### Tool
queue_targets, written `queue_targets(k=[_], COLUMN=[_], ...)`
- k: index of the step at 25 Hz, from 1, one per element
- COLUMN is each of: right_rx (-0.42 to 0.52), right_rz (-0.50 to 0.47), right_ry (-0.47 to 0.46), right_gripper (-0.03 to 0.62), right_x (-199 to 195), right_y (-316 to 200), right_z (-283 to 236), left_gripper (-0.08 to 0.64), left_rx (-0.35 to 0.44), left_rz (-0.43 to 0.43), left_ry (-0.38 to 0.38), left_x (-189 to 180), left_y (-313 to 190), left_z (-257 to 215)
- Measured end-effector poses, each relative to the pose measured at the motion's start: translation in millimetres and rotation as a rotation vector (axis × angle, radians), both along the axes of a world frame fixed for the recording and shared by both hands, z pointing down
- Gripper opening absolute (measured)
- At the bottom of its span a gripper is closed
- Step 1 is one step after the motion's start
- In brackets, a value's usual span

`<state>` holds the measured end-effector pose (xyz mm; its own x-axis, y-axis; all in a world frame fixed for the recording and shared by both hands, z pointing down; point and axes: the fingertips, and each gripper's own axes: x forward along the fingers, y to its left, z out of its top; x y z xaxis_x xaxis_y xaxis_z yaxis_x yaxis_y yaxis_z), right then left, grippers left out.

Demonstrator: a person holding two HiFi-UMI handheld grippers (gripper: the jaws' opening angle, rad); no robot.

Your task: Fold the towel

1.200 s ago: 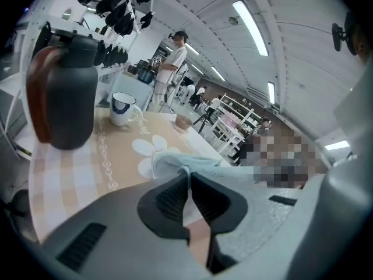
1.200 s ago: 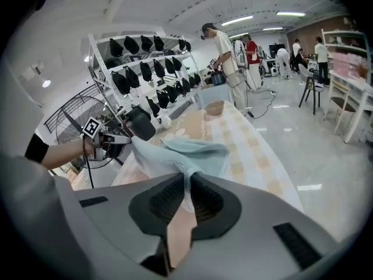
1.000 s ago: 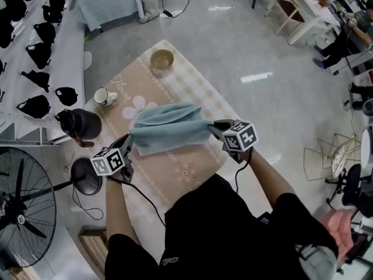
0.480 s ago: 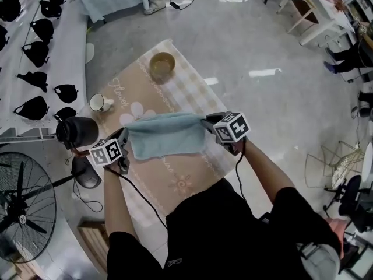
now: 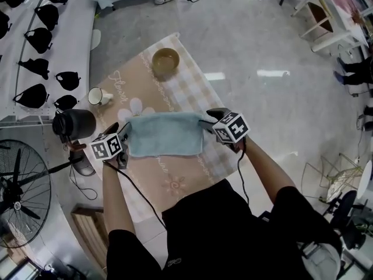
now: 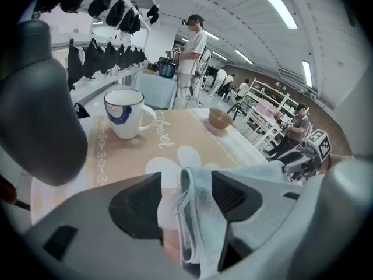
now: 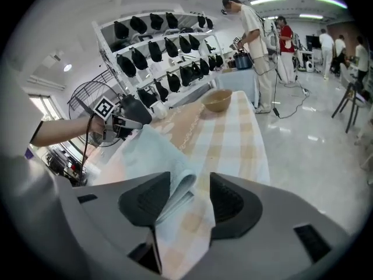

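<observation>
A light blue towel (image 5: 165,134) lies folded flat on the beige patterned tablecloth (image 5: 175,177). My left gripper (image 5: 124,135) is at its left end and my right gripper (image 5: 206,121) at its right end. In the left gripper view the towel's folded edge (image 6: 195,214) sits between the jaws, which are opening, with a gap beside the left pad (image 6: 137,206). The right gripper view shows the folded corner (image 7: 175,194) between jaws that are opening too, clear of the right pad (image 7: 230,200).
Further back on the cloth stand a tan bowl (image 5: 165,60) and a white mug (image 5: 99,95). A black jug (image 5: 74,124) is at the table's left edge near my left gripper. A floor fan (image 5: 20,194) and shelves of black items (image 5: 35,45) are on the left.
Both grippers have come down and brought the towel from hanging above the table to lying flat on the cloth. Both pairs of jaws have parted from the towel's ends.
</observation>
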<state>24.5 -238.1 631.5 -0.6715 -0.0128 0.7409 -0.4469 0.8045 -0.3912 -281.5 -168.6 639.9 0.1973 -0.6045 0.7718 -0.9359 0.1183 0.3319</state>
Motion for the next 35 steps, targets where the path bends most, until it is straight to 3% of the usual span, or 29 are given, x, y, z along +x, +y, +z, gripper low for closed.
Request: queue_targets(k=[9,13,18,23,29,35], right_rx=[0.219,0.225,0.264,0.283,0.316,0.359], right_rz=[-0.096,-0.129,-0.221,-0.27,-0.328,-0.372], right_ry=[-0.081,-0.125,-0.145,-0.182,-0.173,-0.156], right_gripper=[0.26,0.264,0.264,0.264,0.264,0.264], right_x=[3.3,6.2,7.5,22.8,57.1,80.8], right_y=[17.8,33.3,66.1,111.2,148.3,156.1], right_z=[-28.1,-41.1,-65.5,-95.0,-113.8,-129.0], left_gripper=[0.276,0.278,0.278,0.278,0.278,0.278], left_rx=[0.122,0.177,0.248,0.291,0.356,0.397], left_rz=[-0.051,-0.126,-0.252,-0.334,-0.389,-0.42], left_ry=[-0.083,-0.051,0.028,0.03,0.035,0.055], left_x=[34.8,62.7,129.0,195.3,255.6,292.1], left_y=[45.8,87.9,152.7,208.9,247.3,251.3], left_z=[-48.7,-67.8,-82.9,-90.2,-101.9,-104.3])
